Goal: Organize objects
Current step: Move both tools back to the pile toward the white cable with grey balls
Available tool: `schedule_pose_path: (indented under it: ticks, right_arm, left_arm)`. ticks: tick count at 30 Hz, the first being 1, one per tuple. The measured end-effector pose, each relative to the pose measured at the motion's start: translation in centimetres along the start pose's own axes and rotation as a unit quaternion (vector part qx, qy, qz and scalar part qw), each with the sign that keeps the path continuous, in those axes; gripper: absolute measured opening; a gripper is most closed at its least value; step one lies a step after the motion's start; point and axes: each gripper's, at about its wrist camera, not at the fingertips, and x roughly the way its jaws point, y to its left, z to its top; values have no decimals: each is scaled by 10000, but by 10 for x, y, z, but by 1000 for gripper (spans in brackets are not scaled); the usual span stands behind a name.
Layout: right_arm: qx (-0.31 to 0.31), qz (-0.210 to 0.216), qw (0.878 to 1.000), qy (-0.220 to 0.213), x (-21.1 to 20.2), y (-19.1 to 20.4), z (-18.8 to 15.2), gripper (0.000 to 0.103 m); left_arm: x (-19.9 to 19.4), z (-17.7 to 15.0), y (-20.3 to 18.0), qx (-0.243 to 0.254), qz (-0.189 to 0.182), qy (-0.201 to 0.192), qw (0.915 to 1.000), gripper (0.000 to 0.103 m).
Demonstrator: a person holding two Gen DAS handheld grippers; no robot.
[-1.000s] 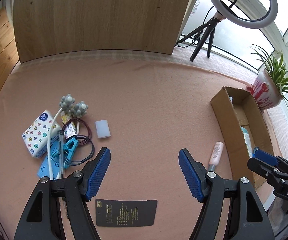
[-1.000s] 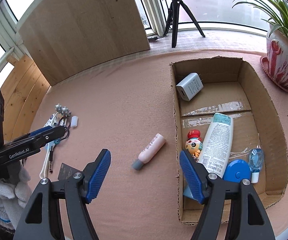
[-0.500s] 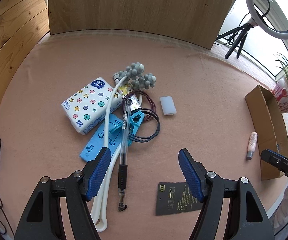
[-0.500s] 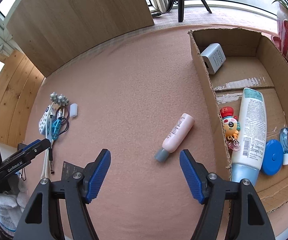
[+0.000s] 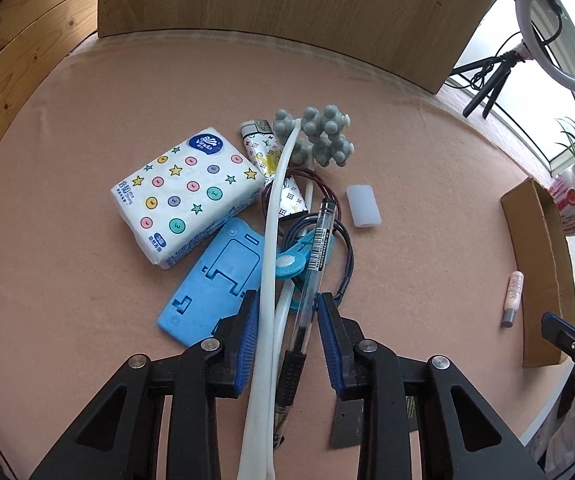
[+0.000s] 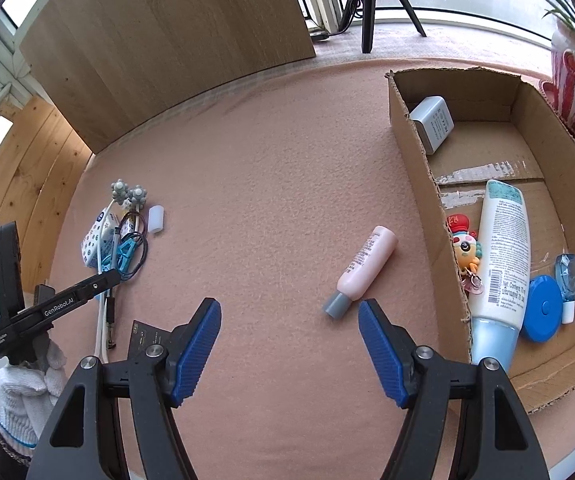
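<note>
Over at nine o'clock on the bench (image 6: 267,160), closing the left claw (image 5: 287,299) down into the jumble. Between the jaws: a pen (image 5: 315,248) and the white massager handles (image 5: 271,240), not pinched tight yet by the look of it. Angled steeply down, presumably to straddle those long thin pieces along their length rather than across the heap.

Crowded round the same spot: a tissue pack (image 5: 187,196) at ten o'clock of that claw, a blue phone stand (image 5: 211,280) just beside its left jaw, looped hair ties (image 5: 347,248) under the pen, a small white cap (image 5: 363,206) out at one o'clock. All still waiting to be sorted.

Moving across to the middle: jaws of the right claw (image 6: 289,306) held wide apart, gripping nothing. Just off its right jaw at one o'clock, a pink tube (image 6: 365,264) lying loose, grey cap toward the claw. Probably lined up as that hand's next pick.

Finishing at three o'clock with the cardboard box (image 6: 419,184). Inside: a grey charger (image 6: 433,122) in the far corner, a toy keychain (image 6: 465,248) against the near wall, a big lotion bottle (image 6: 501,248) lying flat, a round blue case (image 6: 541,308) and a small blue bottle (image 6: 567,280) beside it.
</note>
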Motion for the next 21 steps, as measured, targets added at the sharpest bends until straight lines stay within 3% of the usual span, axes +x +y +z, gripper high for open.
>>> schedule_pose_path:
  ticks: [4, 10, 16, 21]
  right_arm:
    - [-23, 11, 10000, 11, 0, 0, -1, 68]
    - [-140, 13, 9999, 49, 3, 6, -3, 68]
    - [-283, 33, 9996, 45, 3, 14, -3, 68]
    - [-454, 92, 9989, 71, 6, 27, -2, 68]
  left_arm:
    - [7, -9, -16, -27, -437, 172, 9989, 32]
    - [7, -25, -59, 467, -883, 326, 9945, 32]
    - [-8, -27, -59, 456, -765, 168, 9959, 32]
    - [-11, -23, -36, 295, -596, 126, 9977, 32]
